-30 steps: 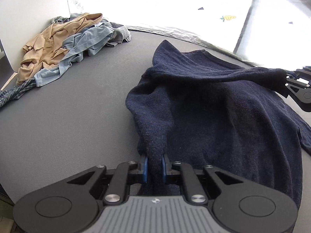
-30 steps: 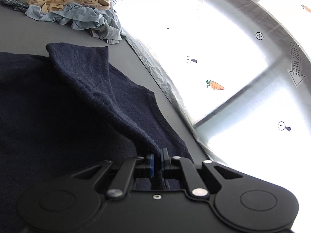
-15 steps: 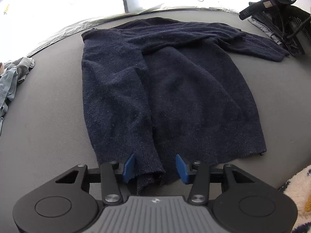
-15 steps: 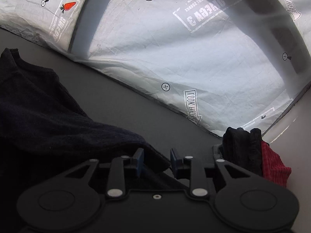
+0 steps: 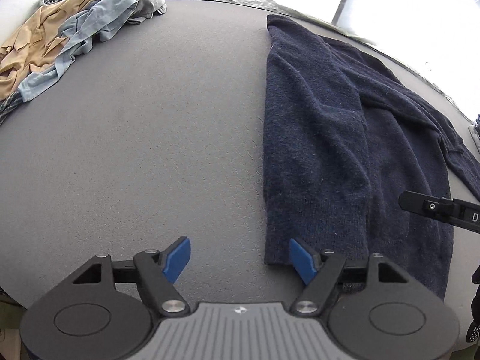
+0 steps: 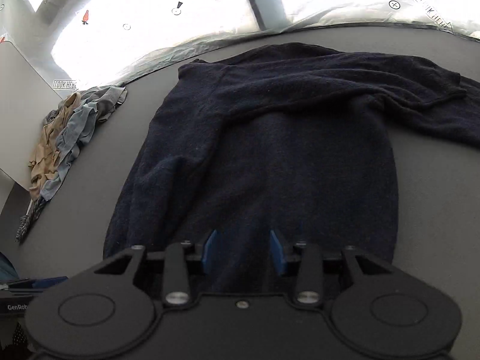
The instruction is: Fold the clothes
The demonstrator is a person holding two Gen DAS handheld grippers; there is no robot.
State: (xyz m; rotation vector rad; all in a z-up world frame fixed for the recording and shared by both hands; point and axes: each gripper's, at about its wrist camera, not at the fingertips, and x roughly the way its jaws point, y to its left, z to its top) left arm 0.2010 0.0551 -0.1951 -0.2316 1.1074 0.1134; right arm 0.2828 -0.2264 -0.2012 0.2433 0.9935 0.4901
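Observation:
A dark navy knit sweater (image 5: 345, 138) lies flat on the grey table, its left sleeve folded across the chest; it fills the middle of the right wrist view (image 6: 285, 156). My left gripper (image 5: 240, 259) is open and empty above bare table, its right pad by the sweater's lower left hem corner. My right gripper (image 6: 243, 252) is open and empty, low over the sweater's bottom hem. Part of the right gripper shows at the right edge of the left wrist view (image 5: 444, 210).
A heap of tan and light blue clothes (image 5: 63, 33) lies at the table's far left corner, also in the right wrist view (image 6: 66, 138). A white board (image 6: 21, 114) stands behind it. A white printed sheet (image 6: 210, 9) backs the table.
Both grippers let go of the sweater and opened. The sleeve now lies folded across the sweater. The left gripper has moved left off the hem; the right has come around to the bottom hem.

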